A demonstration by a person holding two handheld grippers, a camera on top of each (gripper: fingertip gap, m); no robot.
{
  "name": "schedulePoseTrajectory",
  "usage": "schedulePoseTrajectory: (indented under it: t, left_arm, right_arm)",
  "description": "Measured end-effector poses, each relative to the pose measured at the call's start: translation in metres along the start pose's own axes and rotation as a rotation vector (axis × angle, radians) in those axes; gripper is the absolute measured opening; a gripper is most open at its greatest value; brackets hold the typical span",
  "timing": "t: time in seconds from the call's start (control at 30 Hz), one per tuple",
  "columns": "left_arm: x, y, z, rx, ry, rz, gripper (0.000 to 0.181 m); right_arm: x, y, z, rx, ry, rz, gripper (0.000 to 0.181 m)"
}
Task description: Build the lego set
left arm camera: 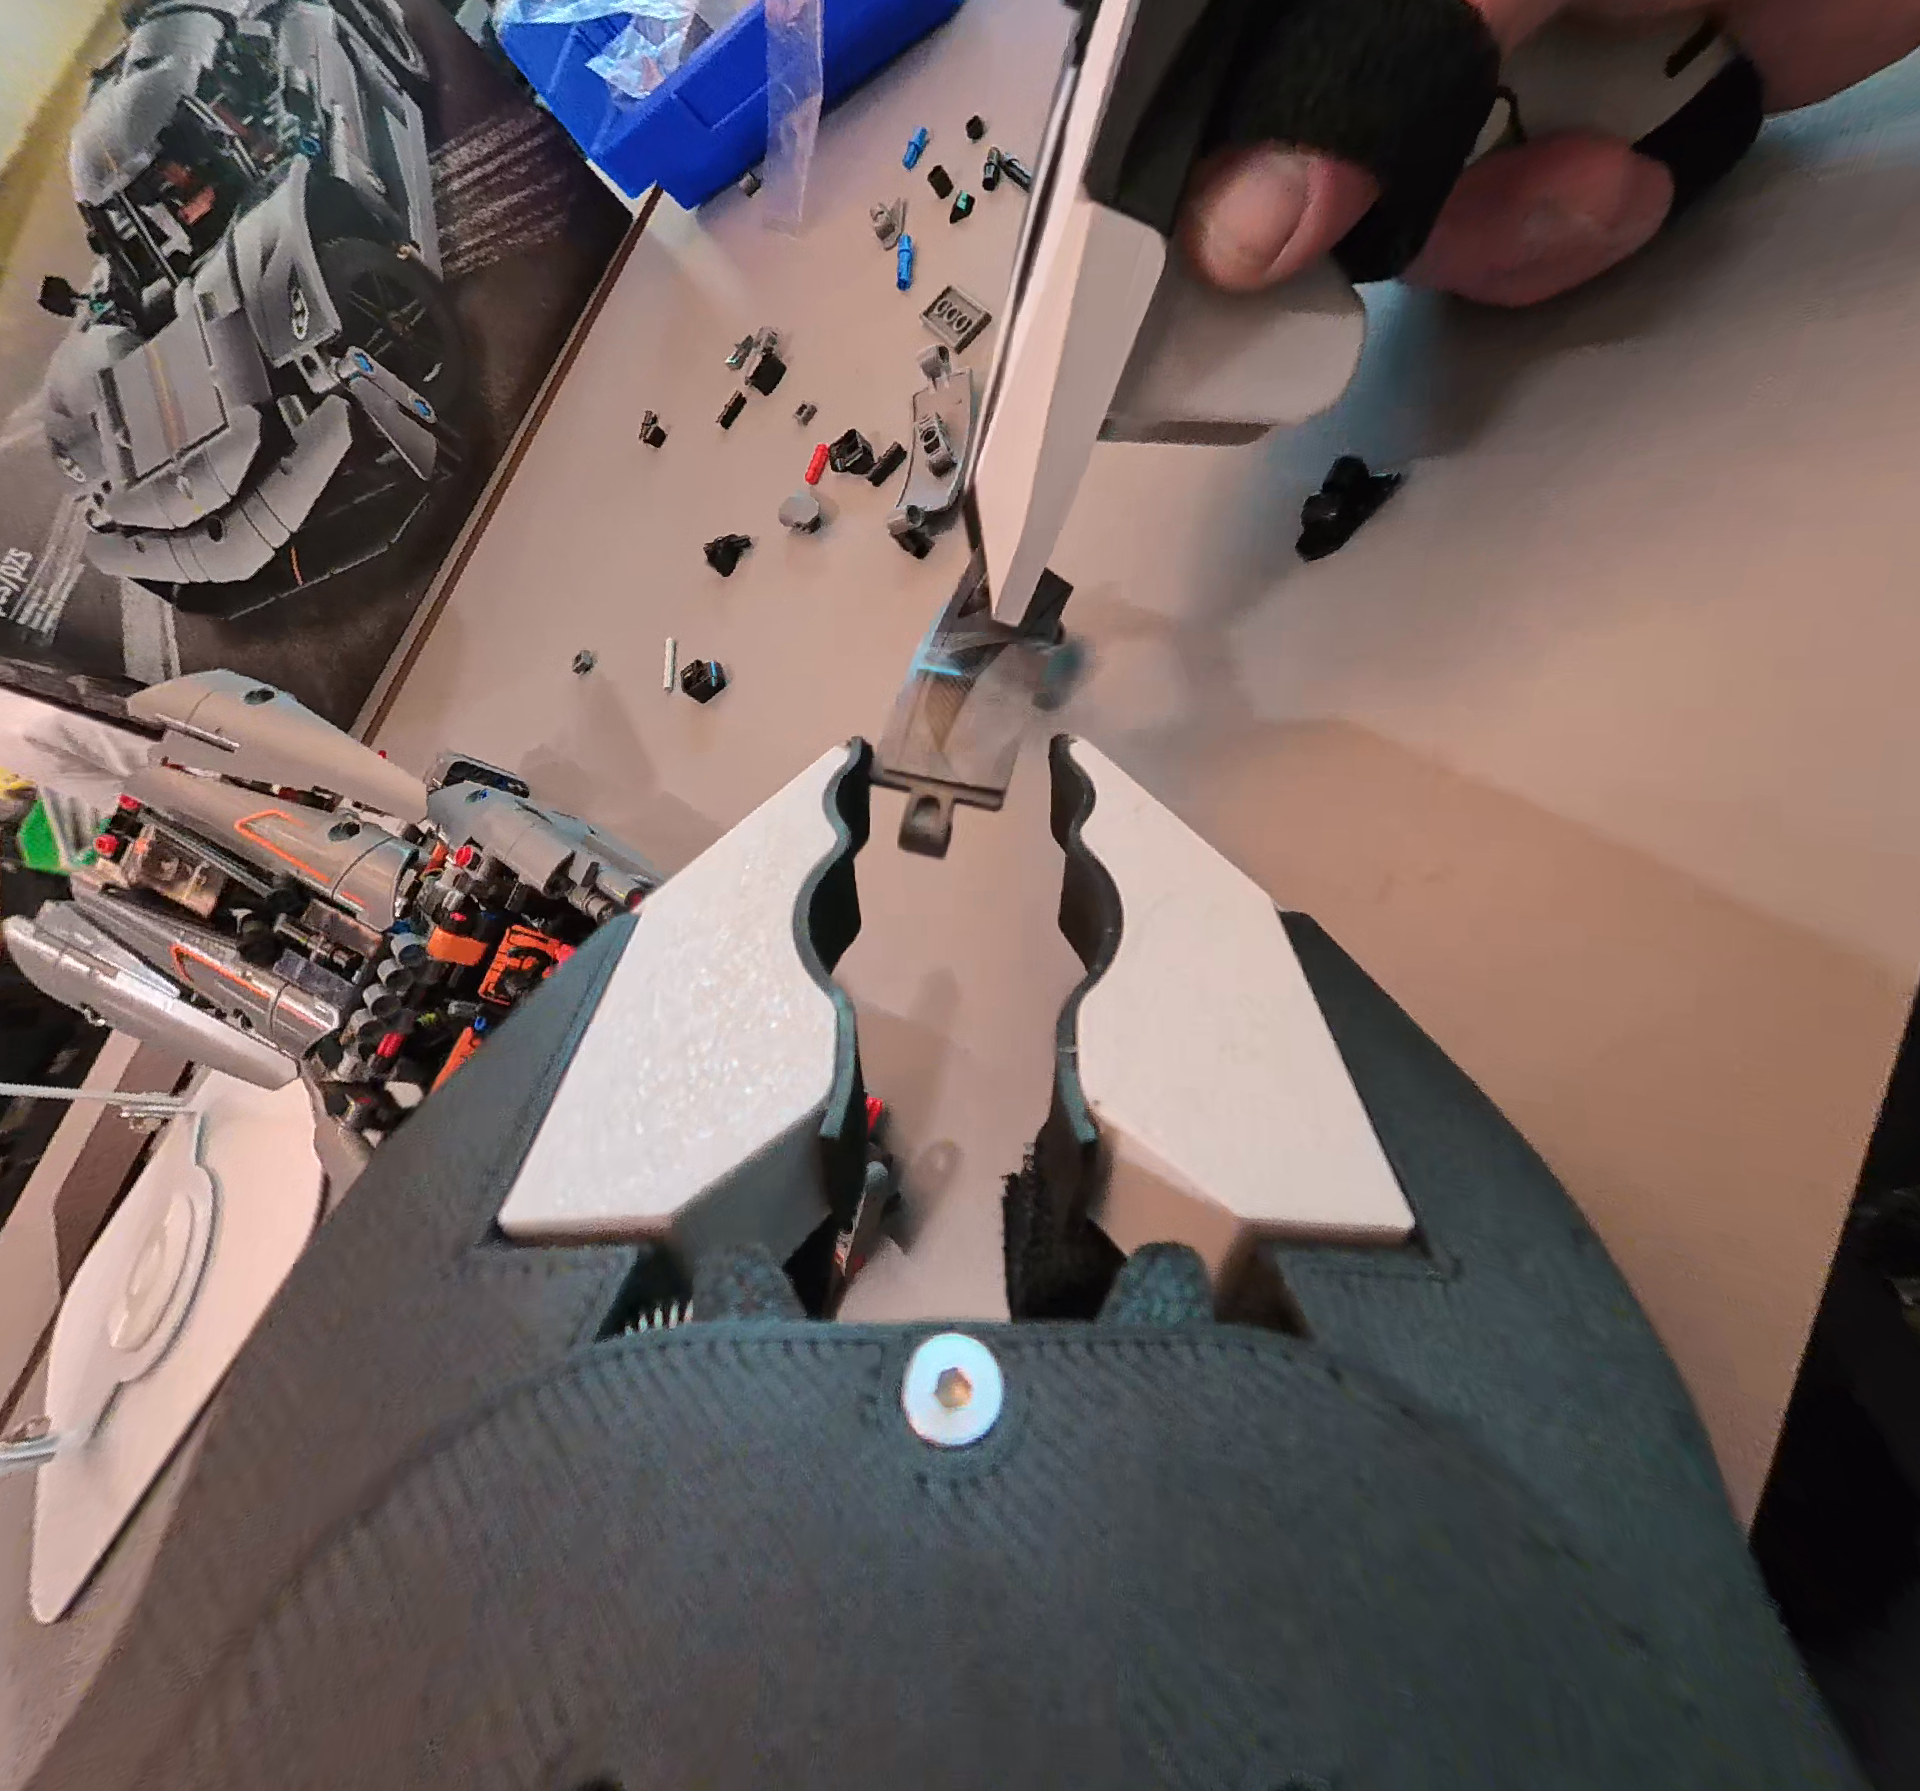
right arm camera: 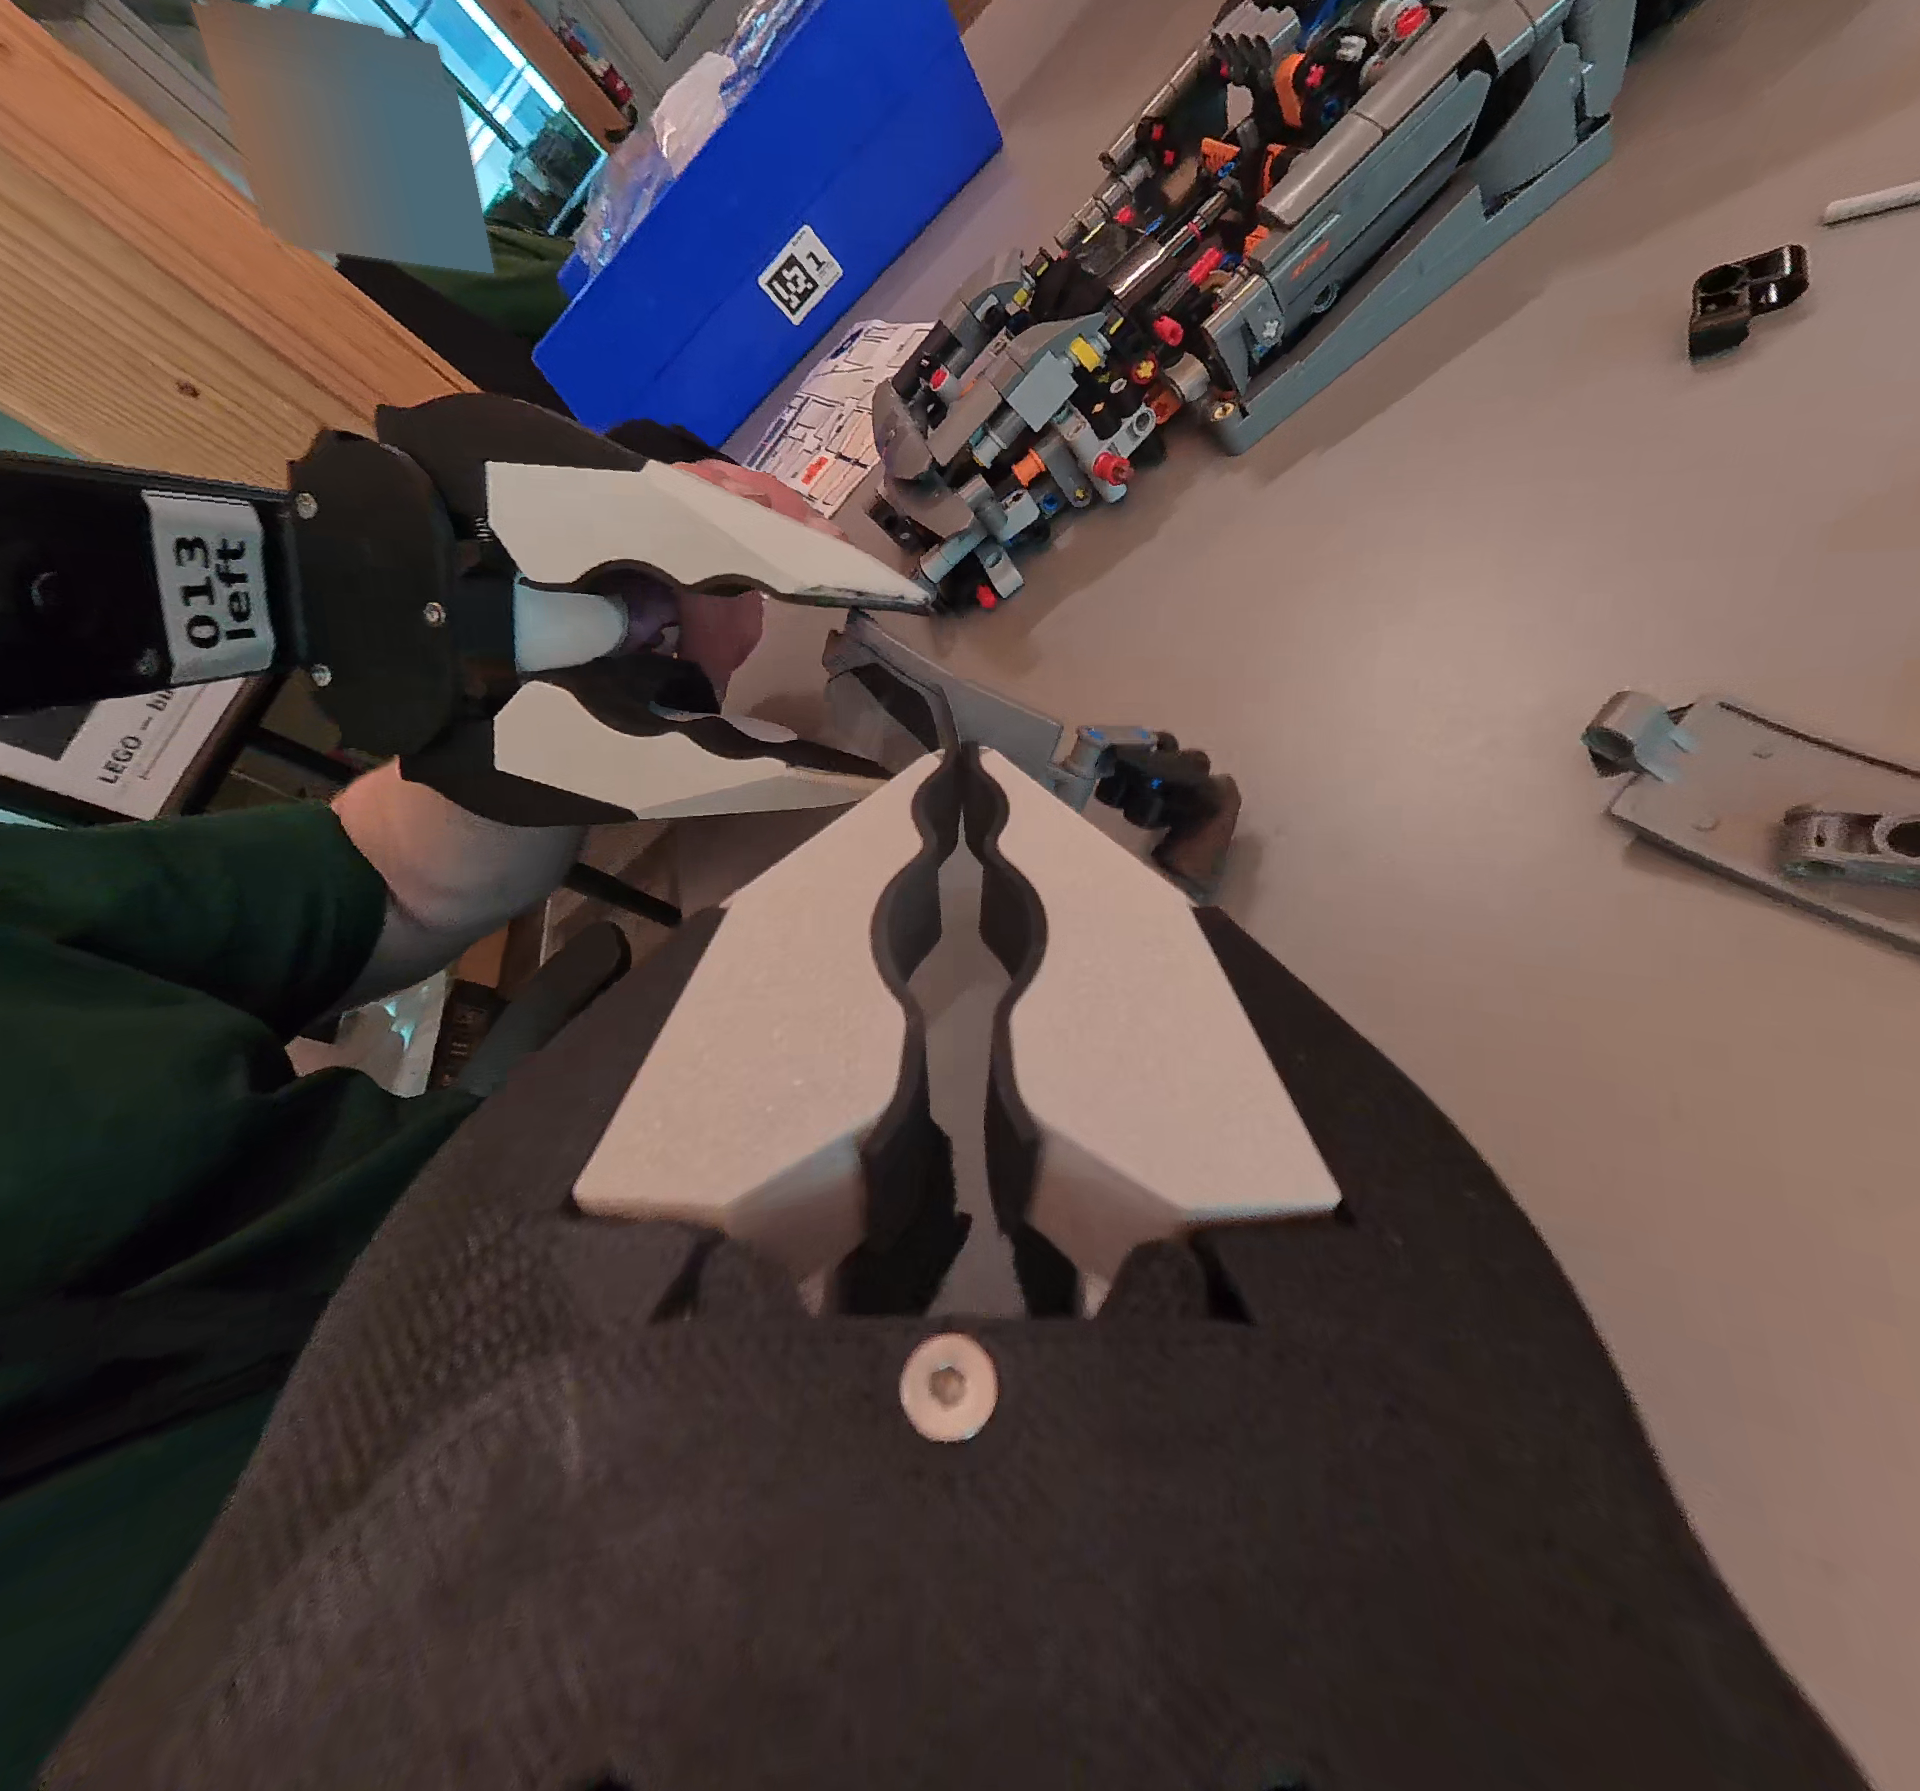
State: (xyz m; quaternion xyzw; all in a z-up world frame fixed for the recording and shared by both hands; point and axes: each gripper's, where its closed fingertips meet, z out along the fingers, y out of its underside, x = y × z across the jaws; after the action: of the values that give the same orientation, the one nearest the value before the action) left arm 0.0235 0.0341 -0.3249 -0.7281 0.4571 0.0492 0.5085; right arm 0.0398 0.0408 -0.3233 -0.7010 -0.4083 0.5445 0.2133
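Note:
A grey lego panel (left arm camera: 945,723) (right arm camera: 1013,718) is pinched at its edge by my right gripper (right arm camera: 958,765), which is shut on it; a black connector (right arm camera: 1153,785) hangs at the panel's far end. In the left wrist view the right gripper (left arm camera: 1023,598) comes down from above, held by a hand. My left gripper (left arm camera: 961,765) is open, and the panel's near end with its pin tab sits between its fingertips without being clamped. It also shows in the right wrist view (right arm camera: 904,687), open around the panel. The partly built grey car model (left arm camera: 312,910) (right arm camera: 1299,235) lies on the table.
Loose small parts (left arm camera: 831,453) are scattered over the table. A second grey panel (right arm camera: 1766,806) and a black piece (right arm camera: 1745,287) lie to the right. A blue bin (left arm camera: 779,58) (right arm camera: 790,214) with plastic bags stands at the back. The set's box (left arm camera: 239,287) lies at left. My two grippers' fingertips are within a few centimetres of each other. The partly built grey car model (left arm camera: 312,910) is about equally far from each gripper, around 20 cm.

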Motion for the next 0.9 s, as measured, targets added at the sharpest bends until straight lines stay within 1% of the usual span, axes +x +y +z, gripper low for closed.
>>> schedulePoseTrajectory:
  t: [0.17,0.37,0.5,0.63,0.77,0.9]
  left_arm:
    - [-0.003,-0.005,-0.001,0.064,0.026,-0.085,0.034]
    - [-0.008,-0.022,-0.003,0.184,0.074,-0.180,0.033]
    - [-0.010,-0.033,-0.005,0.268,0.125,-0.295,0.032]
    - [-0.010,-0.042,-0.007,0.329,0.182,-0.419,0.033]
    - [-0.009,-0.050,-0.009,0.383,0.249,-0.533,0.028]
    - [-0.010,-0.058,-0.012,0.437,0.290,-0.601,0.020]
  right_arm:
    - [-0.006,-0.006,-0.007,0.042,-0.078,0.037,0.000]
    - [-0.014,-0.014,-0.017,0.100,-0.176,0.068,0.000]
    - [-0.020,-0.020,-0.024,0.145,-0.235,0.078,0.000]
    - [-0.023,-0.024,-0.030,0.184,-0.261,0.075,0.000]
    - [-0.025,-0.028,-0.034,0.214,-0.280,0.069,0.000]
    - [-0.026,-0.028,-0.036,0.226,-0.286,0.063,0.000]
